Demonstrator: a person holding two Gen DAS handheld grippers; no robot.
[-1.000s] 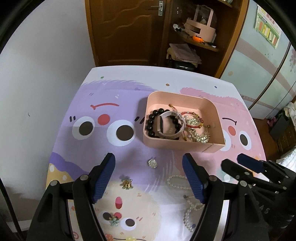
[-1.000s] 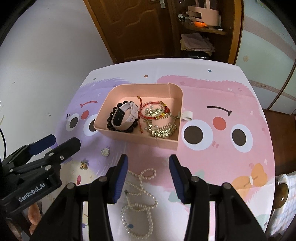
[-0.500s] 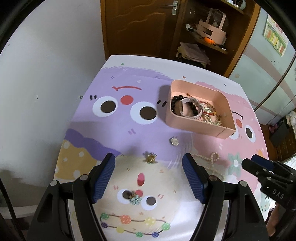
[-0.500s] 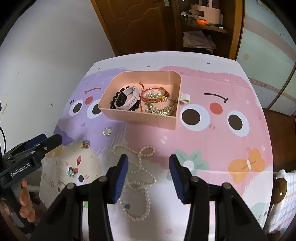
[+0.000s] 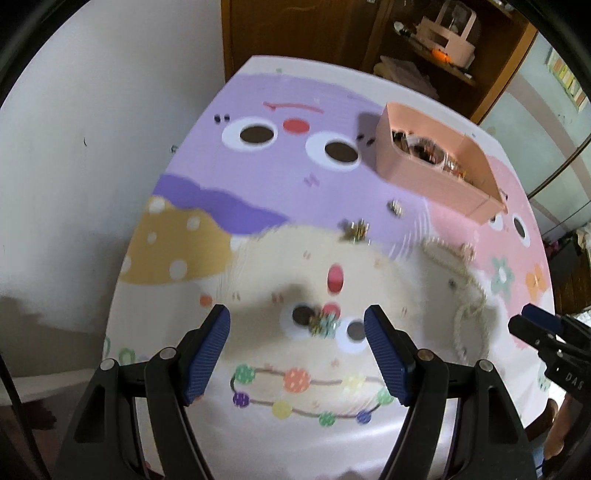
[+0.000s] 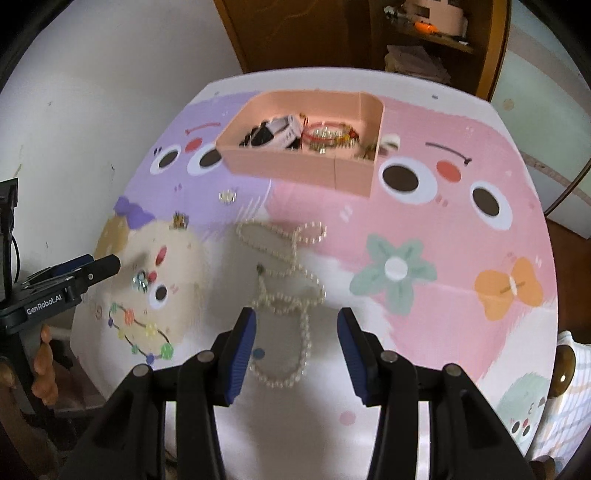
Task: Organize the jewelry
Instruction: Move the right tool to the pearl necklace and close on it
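A pink tray (image 5: 436,181) (image 6: 295,170) holds several bracelets and a watch. Loose on the cartoon table cover lie a pearl necklace (image 6: 291,280) (image 5: 465,288), a gold brooch (image 5: 356,229) (image 6: 180,220), a round pendant (image 5: 396,207) (image 6: 227,195) and a small flower piece (image 5: 325,325) (image 6: 140,279). My left gripper (image 5: 297,350) is open and empty, low over the table with the flower piece between its fingers. My right gripper (image 6: 297,350) is open and empty, straddling the near loop of the necklace.
The table (image 6: 461,229) is covered by a cartoon-print cloth. A white wall runs along the left. A wooden door and a shelf with a pink basket (image 5: 447,33) stand behind the table. The table's near edge lies just under both grippers.
Both grippers pulled back from the tray toward the near edge and dropped lower. The left one swung left over the flower piece; the right one now sits over the necklace.
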